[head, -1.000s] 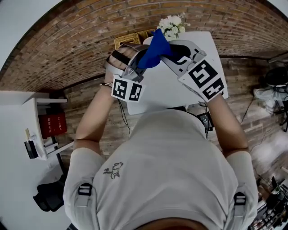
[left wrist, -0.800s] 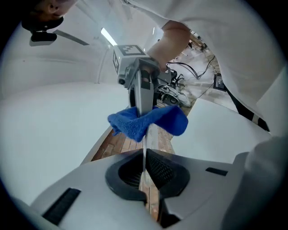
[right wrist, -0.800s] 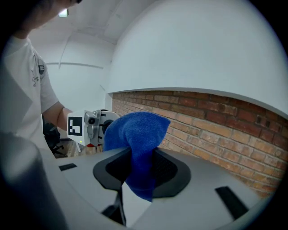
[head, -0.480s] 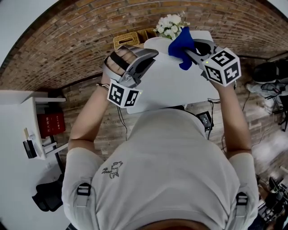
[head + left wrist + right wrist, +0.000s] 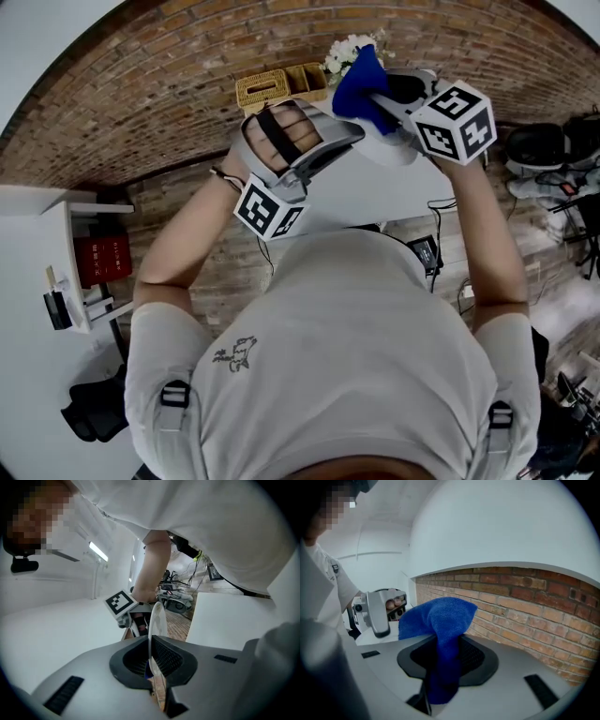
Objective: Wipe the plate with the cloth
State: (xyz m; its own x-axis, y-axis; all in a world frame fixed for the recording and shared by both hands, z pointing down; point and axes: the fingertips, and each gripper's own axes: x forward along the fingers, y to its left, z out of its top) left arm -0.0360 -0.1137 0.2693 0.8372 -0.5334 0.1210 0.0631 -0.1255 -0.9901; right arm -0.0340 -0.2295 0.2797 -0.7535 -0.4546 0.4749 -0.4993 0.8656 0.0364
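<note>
Tabletop, white and wide, lies under both raised grippers, with brick floor beyond its edges. Plate stands edge-on, lifted off the table, its rim pinched between the closed jaws of the left gripper. Cloth, blue and bunched, is clamped in the right gripper, a wad standing out past the jaws, close to the plate; contact I cannot confirm. Judged risk: only a narrow bit of rim is gripped, so a hard push with the cloth could lever the plate round or out and drop it; with too little cloth forward, bare jaw tips would scrape it
</note>
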